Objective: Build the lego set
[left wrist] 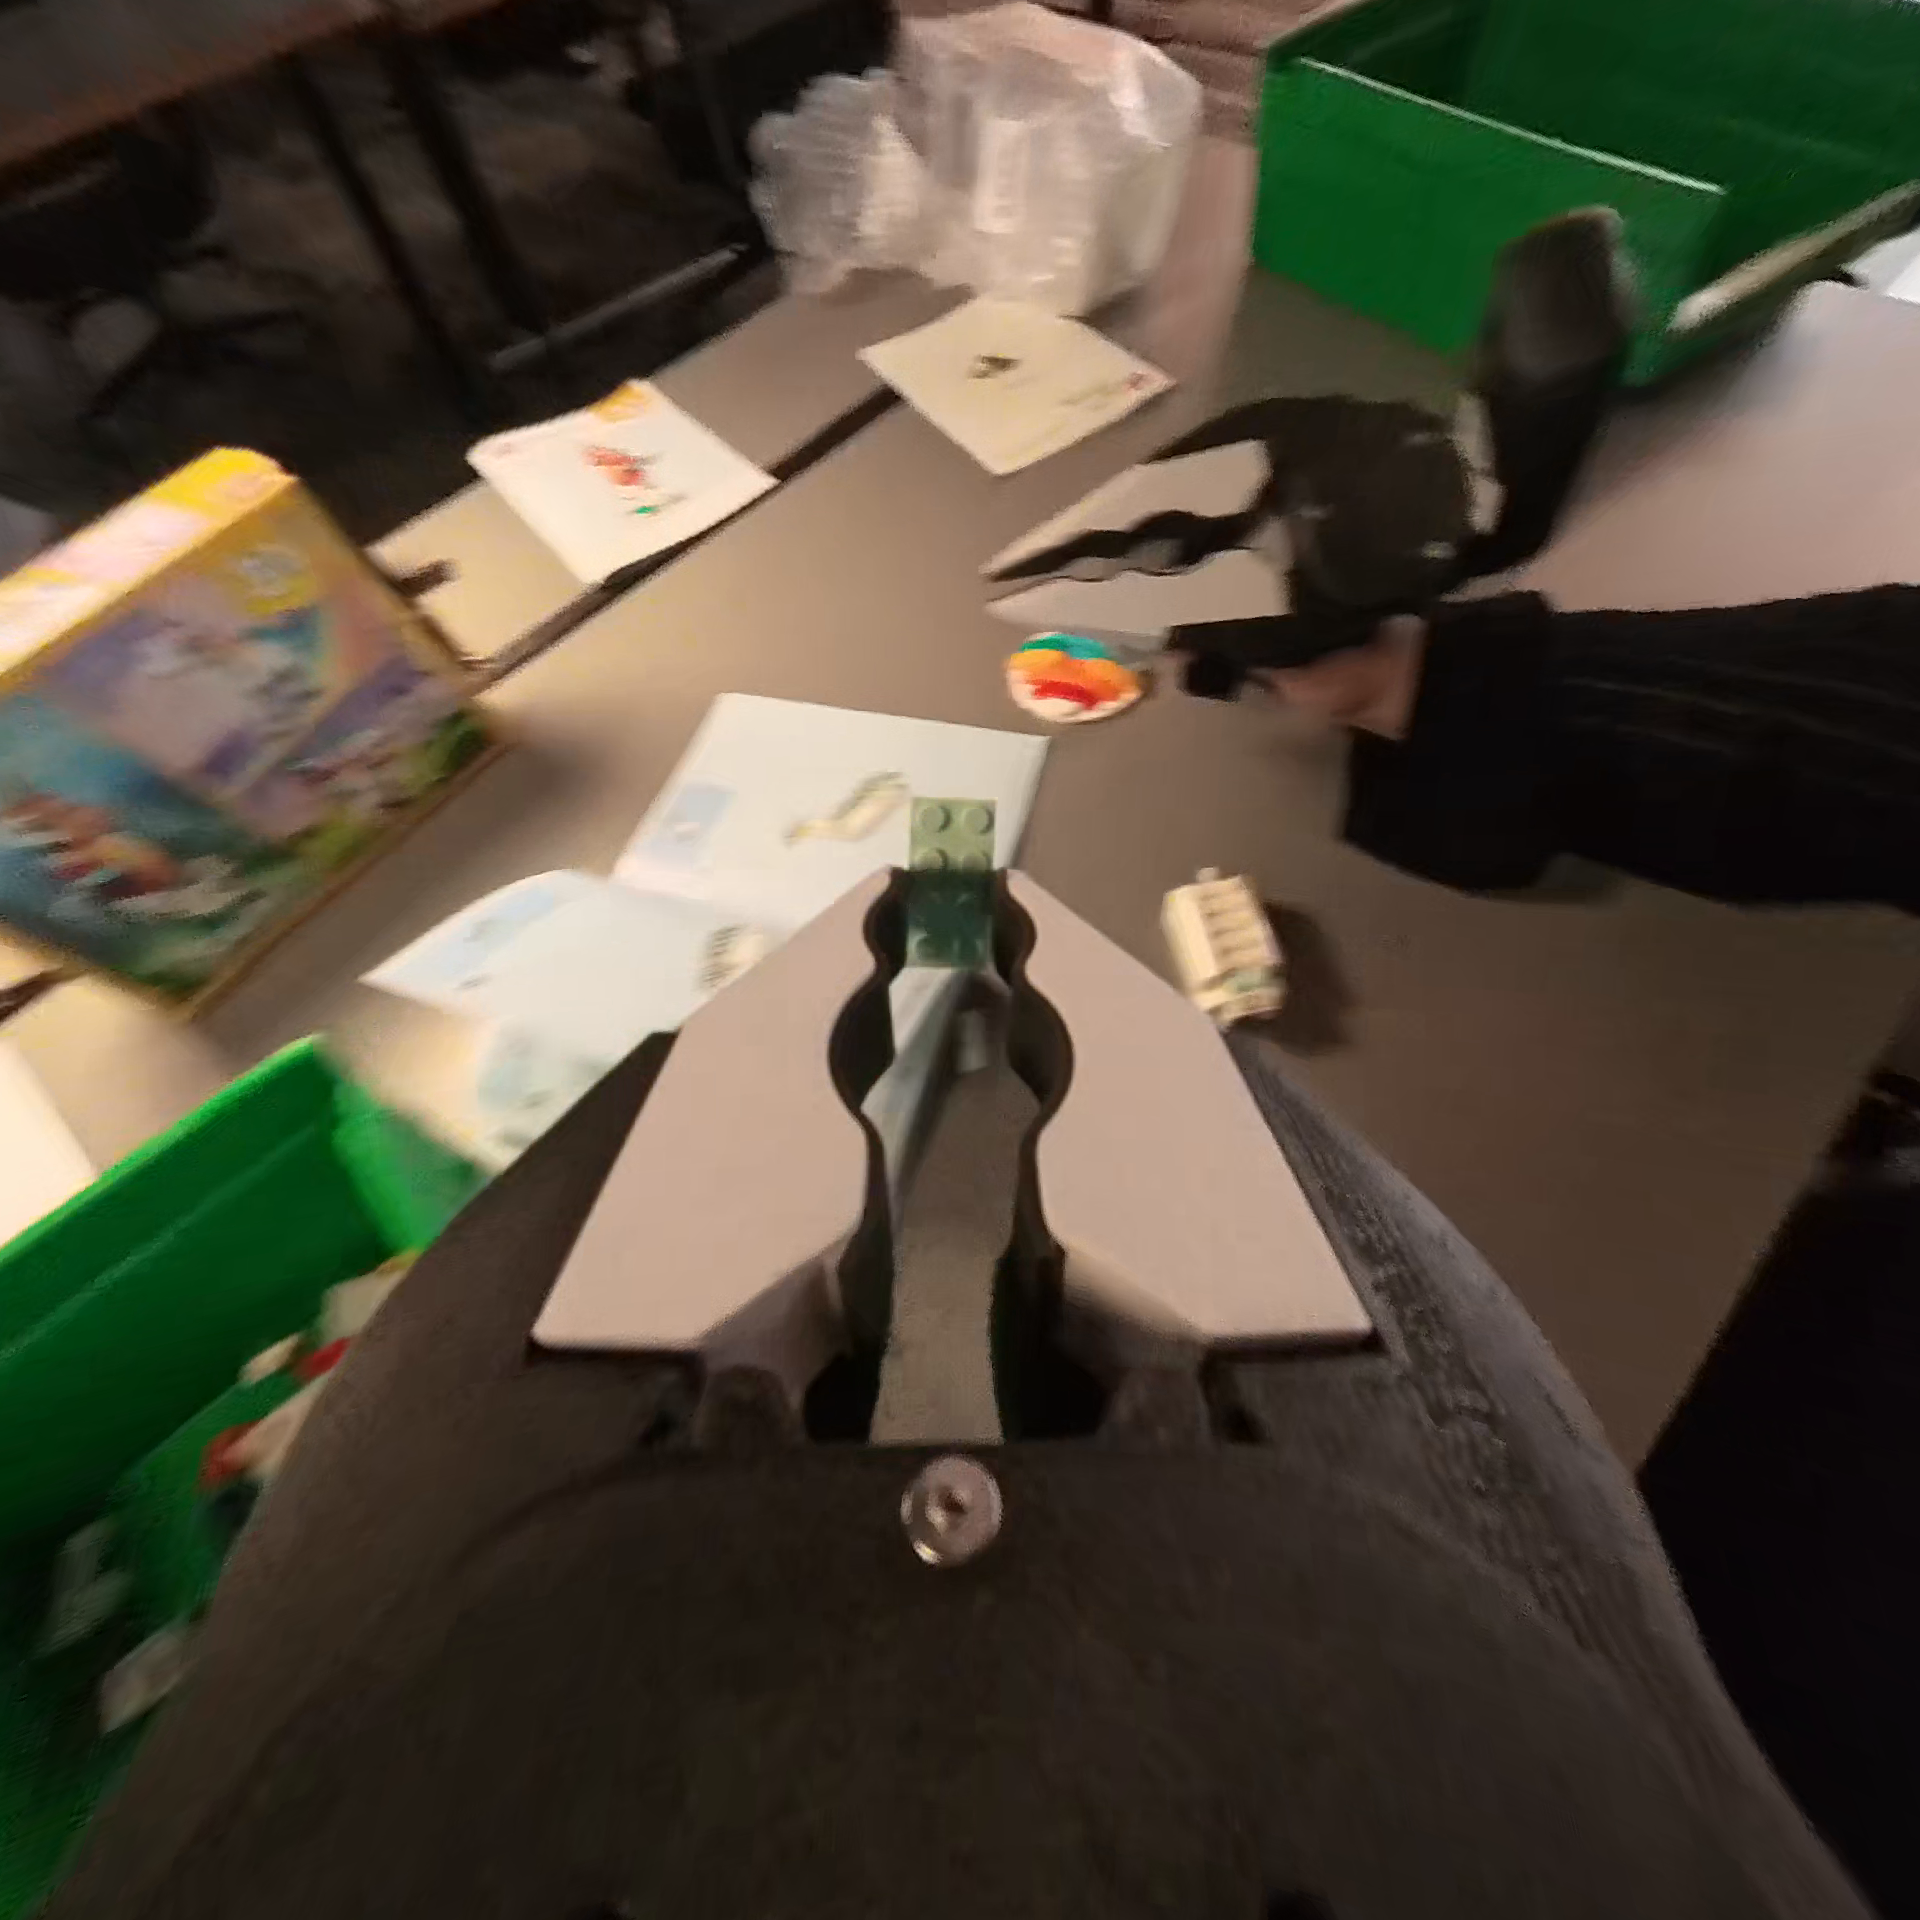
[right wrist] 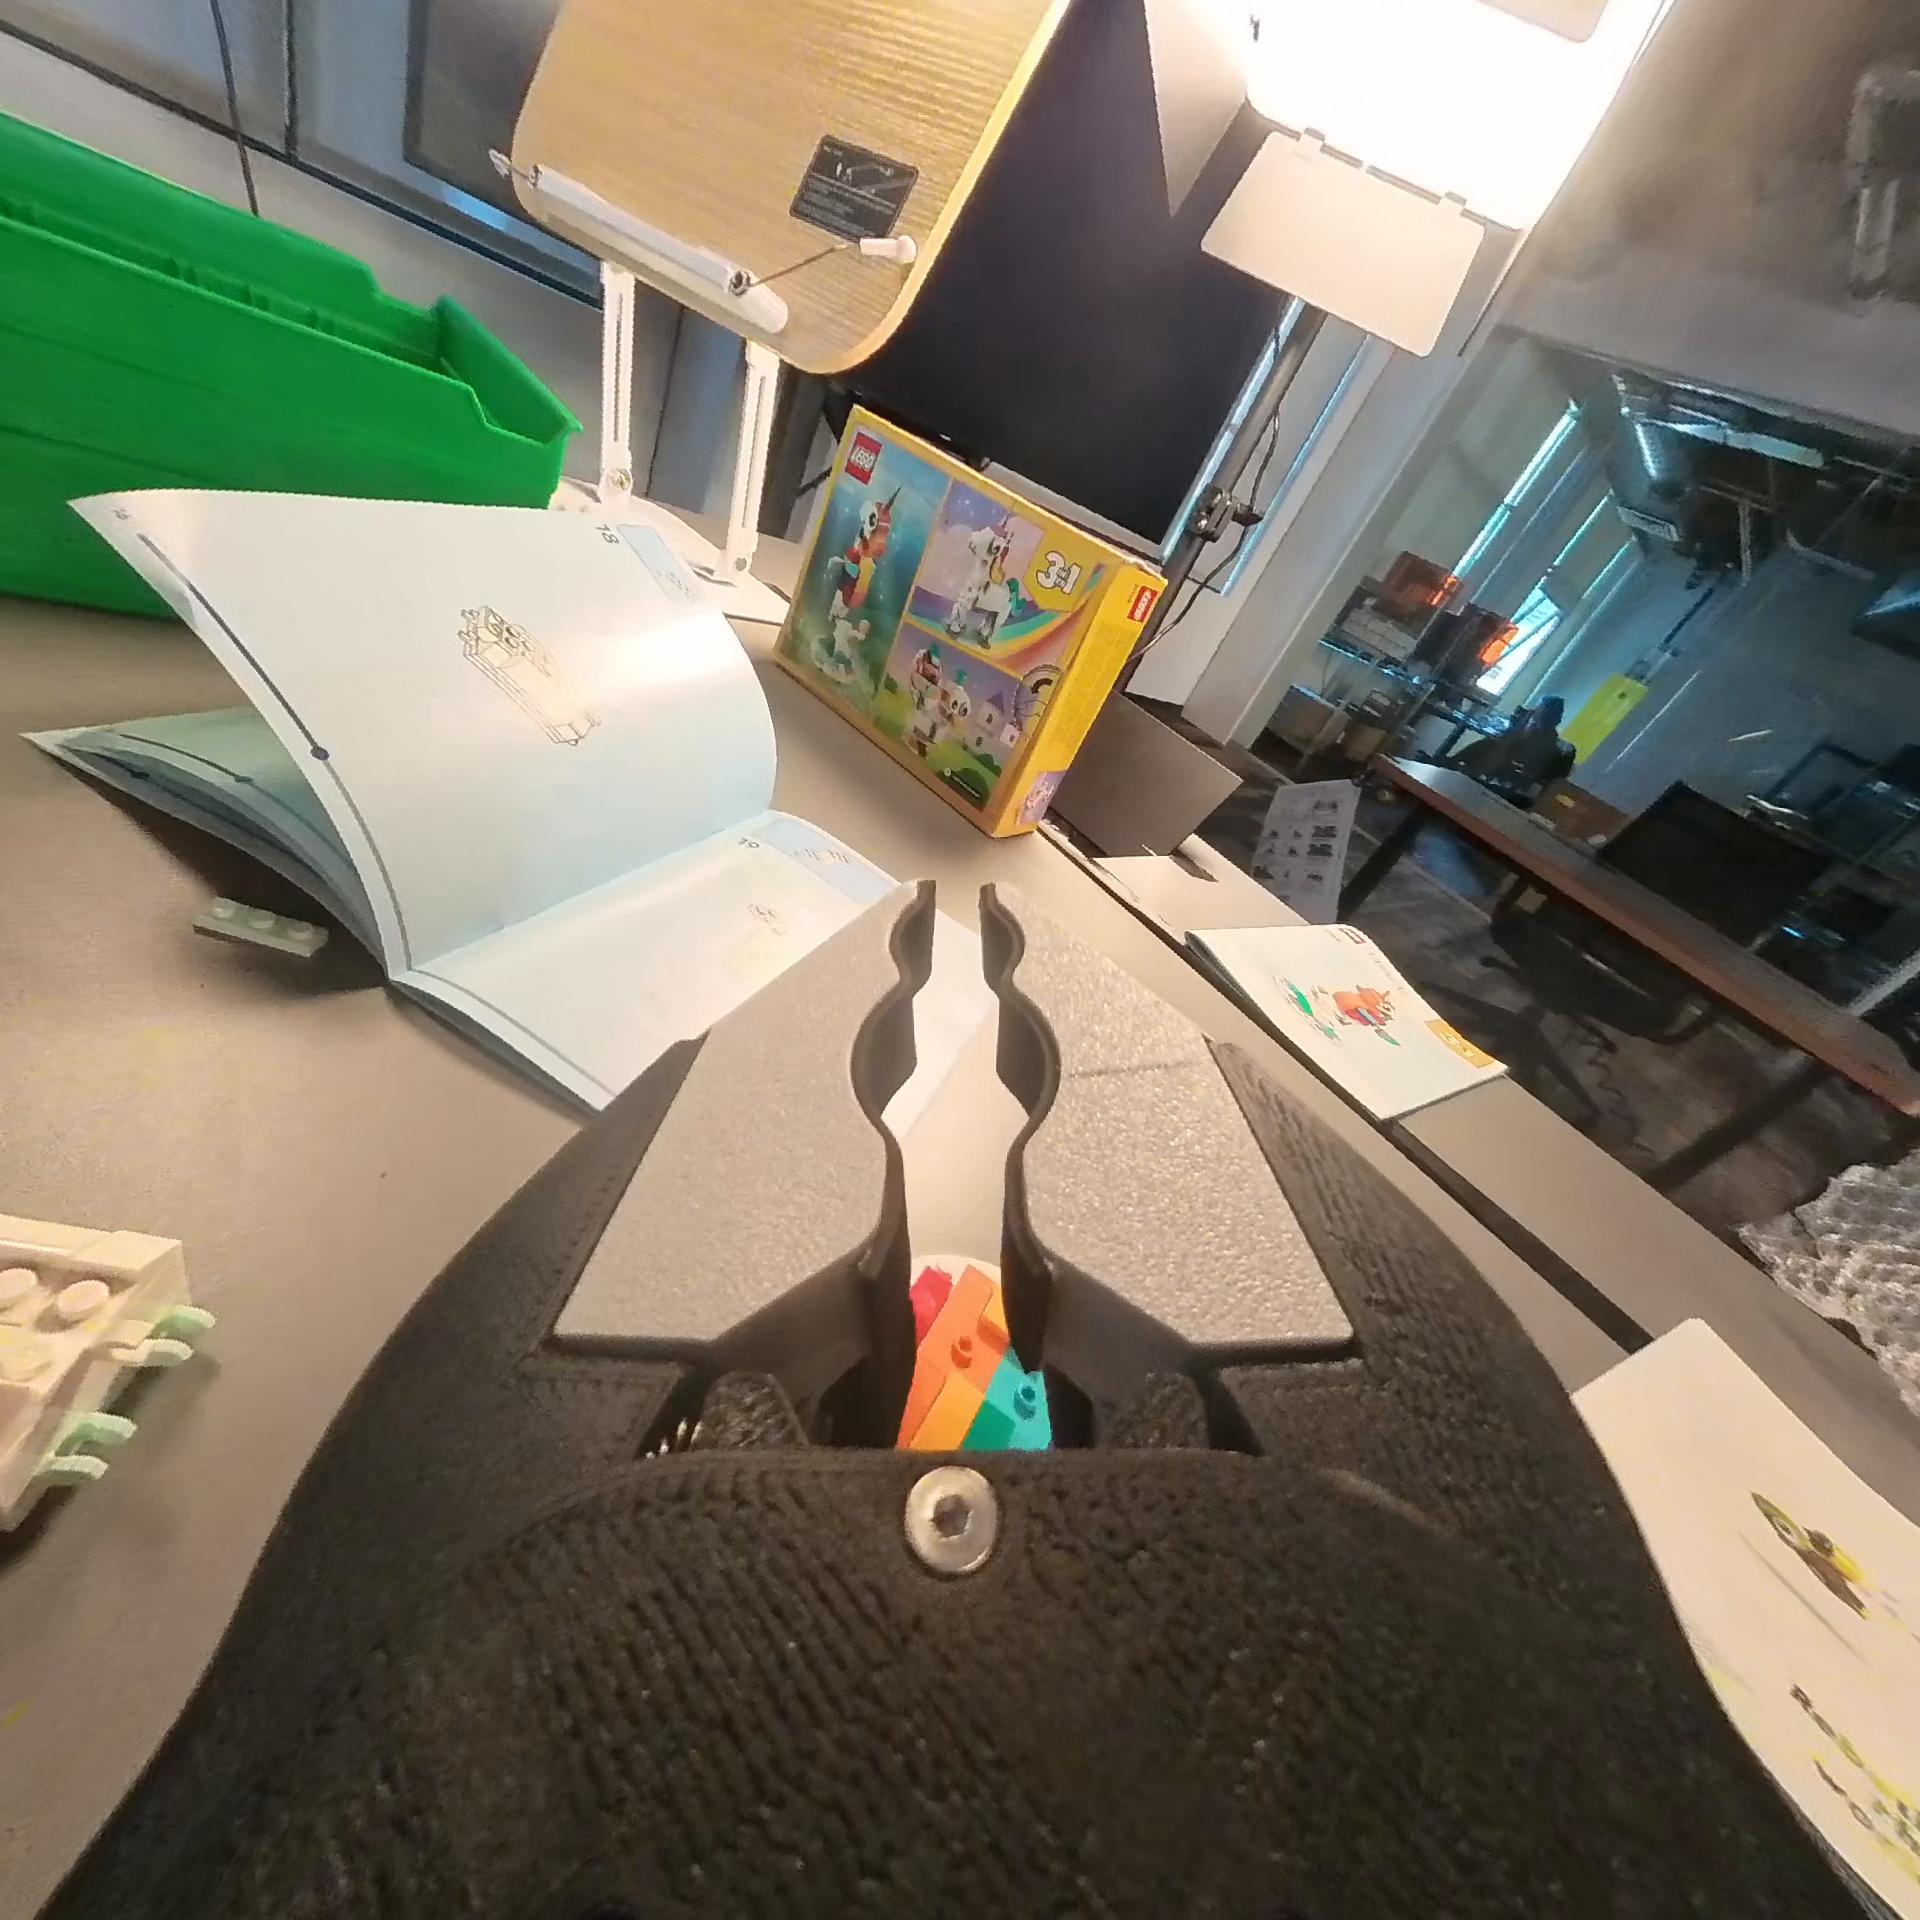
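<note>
Left tool [left wrist: 951, 883]: clamped on a pale green plate [left wrist: 952, 847], studs up, which projects past the tips. This view is motion-blurred.

Right tool [right wrist: 956, 891]: tips slightly apart, nothing between them. It sits low over the tabletop [right wrist: 208, 1122]. Beneath its rear gap lies a small multicoloured brick assembly [right wrist: 971, 1361] in red, orange and teal.

Surface: grey tabletop, matte. Directly ahead of both tools lies an open instruction booklet [right wrist: 499, 748], one page curling upward. A second pale green plate [right wrist: 260, 928] lies at the booklet's left edge, partly under it. Left of the right tool, at the frame edge, sits a white brick assembly [right wrist: 73, 1340] with mint pegs. Beyond the booklet stands the yellow set box [right wrist: 966, 644]. Green bins [right wrist: 208, 343] lie far left of the right tool. Smaller leaflets [right wrist: 1351, 1013] lie to its right, near the tabletop edge.

In the left wrist view, the other tool, held by a hand [left wrist: 1361, 675] in a dark sleeve, is ahead and right, over the coloured assembly.

Room: a wooden-backed stand [right wrist: 748, 166] on white legs behind the box; crumpled clear plastic [left wrist: 987, 156] at the far edge; further tables and shelving beyond.
</note>
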Tool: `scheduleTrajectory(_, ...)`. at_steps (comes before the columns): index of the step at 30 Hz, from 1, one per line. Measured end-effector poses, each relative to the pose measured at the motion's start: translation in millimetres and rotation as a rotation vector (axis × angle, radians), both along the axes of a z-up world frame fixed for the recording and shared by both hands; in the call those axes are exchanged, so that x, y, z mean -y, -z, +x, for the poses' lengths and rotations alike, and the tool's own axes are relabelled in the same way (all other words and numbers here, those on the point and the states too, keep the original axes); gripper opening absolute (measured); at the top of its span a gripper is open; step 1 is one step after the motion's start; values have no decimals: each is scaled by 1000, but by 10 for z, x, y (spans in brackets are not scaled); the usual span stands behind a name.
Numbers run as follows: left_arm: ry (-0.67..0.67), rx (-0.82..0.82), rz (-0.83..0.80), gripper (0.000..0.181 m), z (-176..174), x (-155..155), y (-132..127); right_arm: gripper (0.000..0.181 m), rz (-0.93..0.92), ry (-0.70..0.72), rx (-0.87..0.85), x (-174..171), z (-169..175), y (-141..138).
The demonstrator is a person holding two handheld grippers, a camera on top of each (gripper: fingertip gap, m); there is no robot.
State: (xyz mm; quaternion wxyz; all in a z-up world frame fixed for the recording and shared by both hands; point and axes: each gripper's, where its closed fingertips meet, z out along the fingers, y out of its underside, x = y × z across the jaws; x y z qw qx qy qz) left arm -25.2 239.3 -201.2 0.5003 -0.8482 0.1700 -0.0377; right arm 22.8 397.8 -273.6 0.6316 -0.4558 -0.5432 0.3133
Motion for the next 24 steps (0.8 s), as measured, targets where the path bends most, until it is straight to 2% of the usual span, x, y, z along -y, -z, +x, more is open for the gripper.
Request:
scheduleTrajectory(2, 70, 42, -51, 14, 402, -113, 266, 7, -9, -2, -11, -12, 6, -14)
scheduleTrajectory(5, 104, 64, -130, 14, 769, -356, 685, 7, -40, 8, -48, -59, 39, -61)
scheduleTrajectory(9, 89, 73, -264, 15, 915, -759, 1097, 7, -75, 58, -127, -186, 151, -169)
scheduleTrajectory(12, 107, 101, -407, 14, 1014, -951, 1382, 5, -105, 200, -135, -431, 280, -158)
scheduleTrajectory(14, 106, 64, -486, 14, 1026, -1019, 1546, 5, -140, 239, -135, -516, 320, -135)
scheduleTrajectory(17, 104, -4, -509, 14, 1041, -1094, 1649, 6, -152, 255, -148, -548, 351, -146)
scheduleTrajectory(20, 95, 15, -476, 16, 1079, -1144, 1620, 6, -140, 246, -150, -522, 348, -158)
scheduleTrajectory(21, 83, 21, -458, 26, 1068, -1160, 1594, 6, -134, 242, -150, -510, 348, -164)
scheduleTrajectory(24, 29, 59, -342, 40, 954, -1212, 1397, 6, -120, 230, -155, -481, 350, -180)
